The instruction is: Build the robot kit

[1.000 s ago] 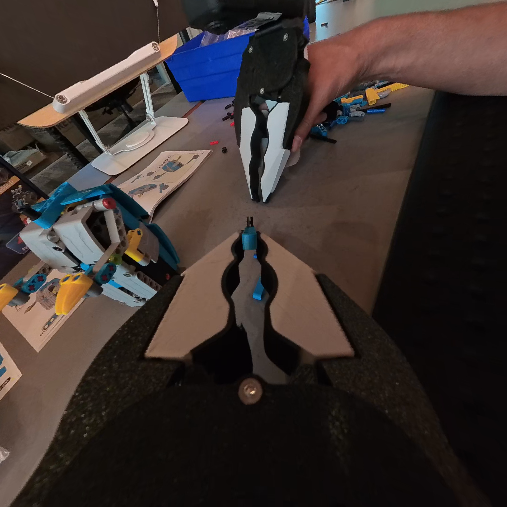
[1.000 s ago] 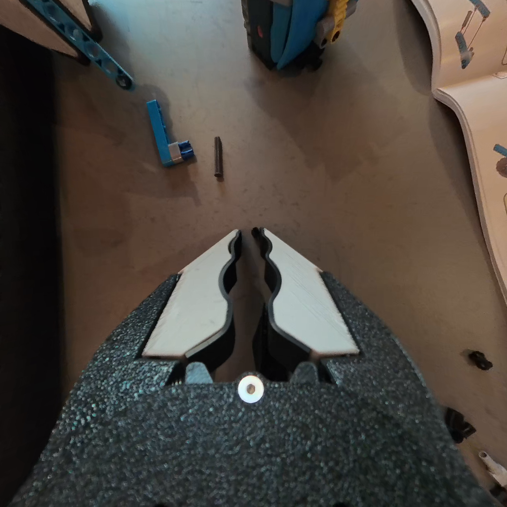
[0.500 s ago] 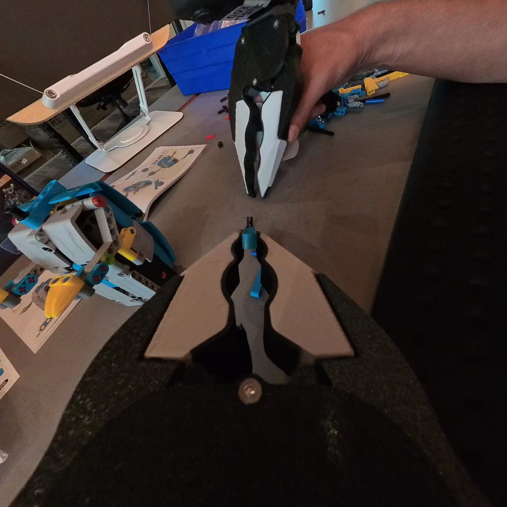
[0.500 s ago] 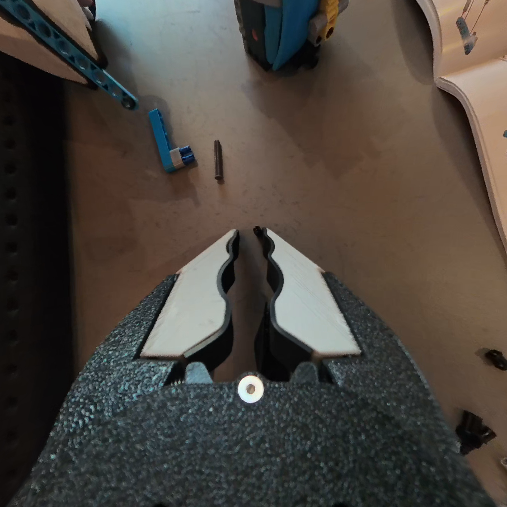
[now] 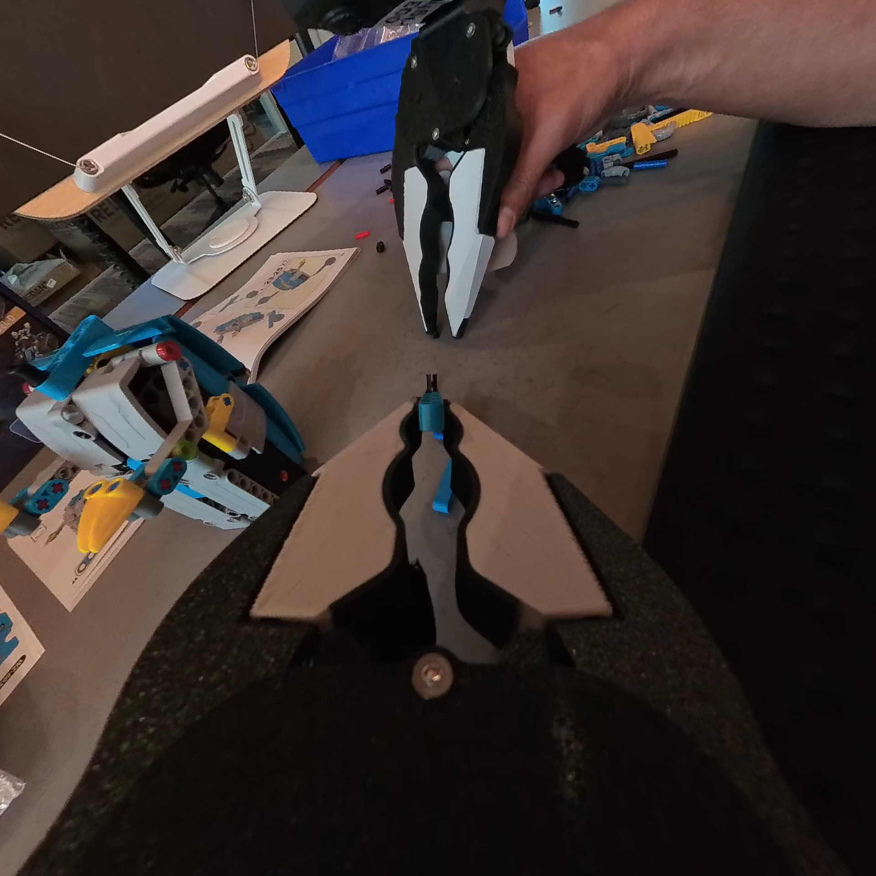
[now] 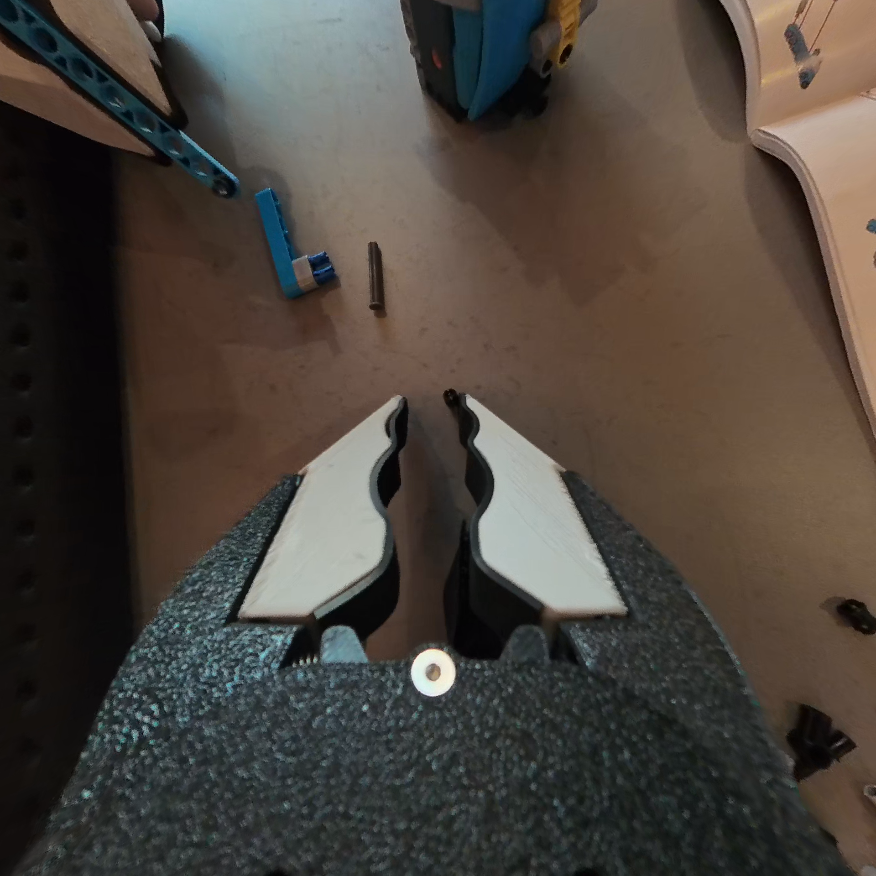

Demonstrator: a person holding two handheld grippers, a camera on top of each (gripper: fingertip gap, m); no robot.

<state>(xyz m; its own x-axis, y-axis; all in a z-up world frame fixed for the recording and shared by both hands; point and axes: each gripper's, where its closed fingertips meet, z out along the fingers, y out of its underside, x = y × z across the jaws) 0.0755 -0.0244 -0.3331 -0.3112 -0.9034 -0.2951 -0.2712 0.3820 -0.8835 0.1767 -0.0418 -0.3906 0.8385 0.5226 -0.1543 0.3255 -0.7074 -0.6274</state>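
Blue beam (image 5: 430,415), pinched edge-on at the very tips of the left gripper (image 5: 432,403), whose fingers are closed on it as a second ago; a black pin (image 5: 431,380) pokes from its far end, above the grey table (image 5: 592,332). Right gripper (image 6: 429,398), held by a hand (image 5: 554,118), tips down just beyond that pin: its fingers, almost together a second ago, now stand a narrow gap apart and grip nothing. Small black peg (image 6: 449,394) sits at the inner tip of one right finger; whether it clings there or lies on the table beneath cannot be told. Unmoved on the table: blue L-piece (image 6: 284,256) and dark axle (image 6: 375,275), side by side, near the beam's end. Brick model (image 5: 142,426) and booklet (image 5: 284,289) lie to the left, cut off at the top of the right wrist view. Most of the beam hides between the left fingers in the left wrist view. Blue sliver (image 5: 441,488) seen through that gap is probably the L-piece, though that is uncertain.
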